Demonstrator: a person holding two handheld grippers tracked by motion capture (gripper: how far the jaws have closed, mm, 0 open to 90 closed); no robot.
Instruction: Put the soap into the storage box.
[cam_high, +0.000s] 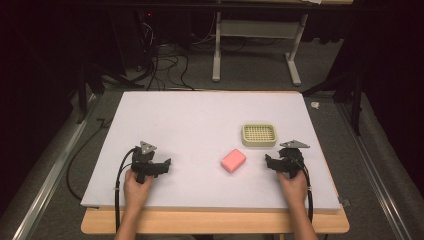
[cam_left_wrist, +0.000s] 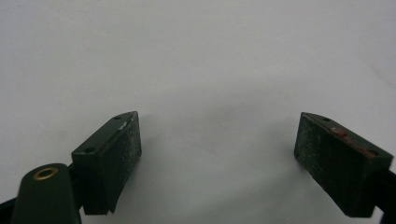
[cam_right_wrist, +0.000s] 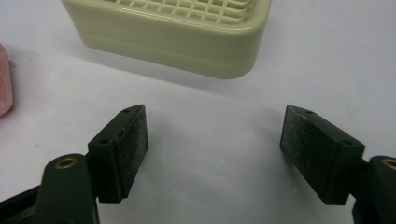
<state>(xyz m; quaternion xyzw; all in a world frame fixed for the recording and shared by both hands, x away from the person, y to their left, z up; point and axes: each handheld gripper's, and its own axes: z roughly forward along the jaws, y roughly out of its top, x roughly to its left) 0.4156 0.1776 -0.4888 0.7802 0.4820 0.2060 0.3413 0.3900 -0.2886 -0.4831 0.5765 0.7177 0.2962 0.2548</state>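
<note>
pink soap (cam_high: 233, 160) lies between left gripper (cam_high: 162, 166) and right gripper (cam_high: 270, 161), both spread wide.

Right gripper view: cream soap dish (cam_right_wrist: 177, 42) cut by top edge, far rim and most of grid out of frame; pink soap bar (cam_right_wrist: 4, 81) cut by left edge, only a sliver seen. High view: person's forearms cut at bottom edge; white scrap (cam_high: 315, 105) off the table's right edge too small to identify; background beyond the floor cables too dark to resolve.
</note>
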